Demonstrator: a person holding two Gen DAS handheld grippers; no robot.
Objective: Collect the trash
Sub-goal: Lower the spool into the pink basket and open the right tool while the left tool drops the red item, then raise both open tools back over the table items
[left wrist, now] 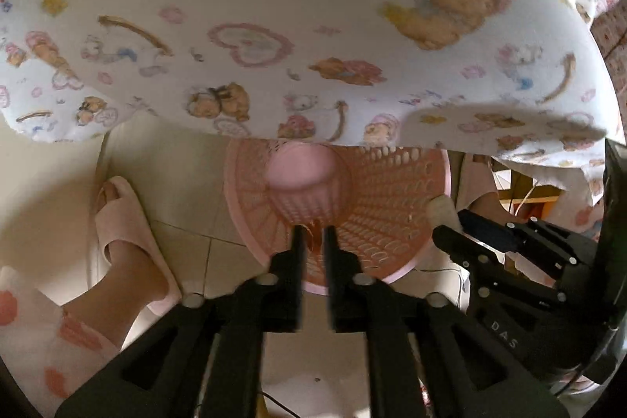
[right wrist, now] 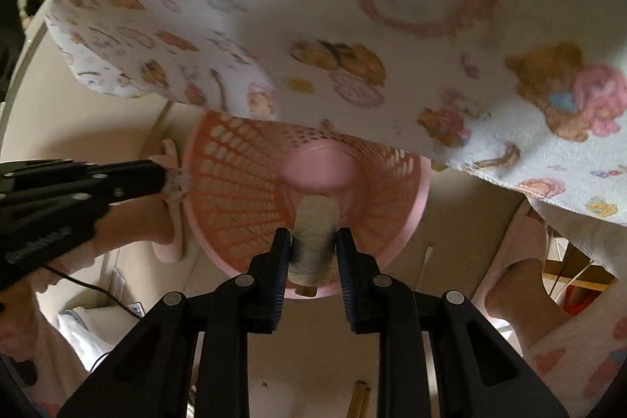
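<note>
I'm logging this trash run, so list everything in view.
tablecloth: one, white with bear print, overhanging above
wastebasket: one, pink, perforated, on the floor below the tablecloth
thread spool: one, grey-beige, in right gripper, over the wastebasket
crumpled scrap: one, whitish, at tips of left gripper
slippers: two, pink, on the person's feet
left gripper: black, jaws slightly apart
right gripper: black, shut on the thread spool

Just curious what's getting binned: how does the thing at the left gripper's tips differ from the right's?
The scrap at the left gripper is small, crumpled and pale; the thread spool in the right gripper is bigger, cylindrical and grey-beige. The left's fingers stand nearly together; the right's spread around the spool. Both hang over the pink basket.
</note>
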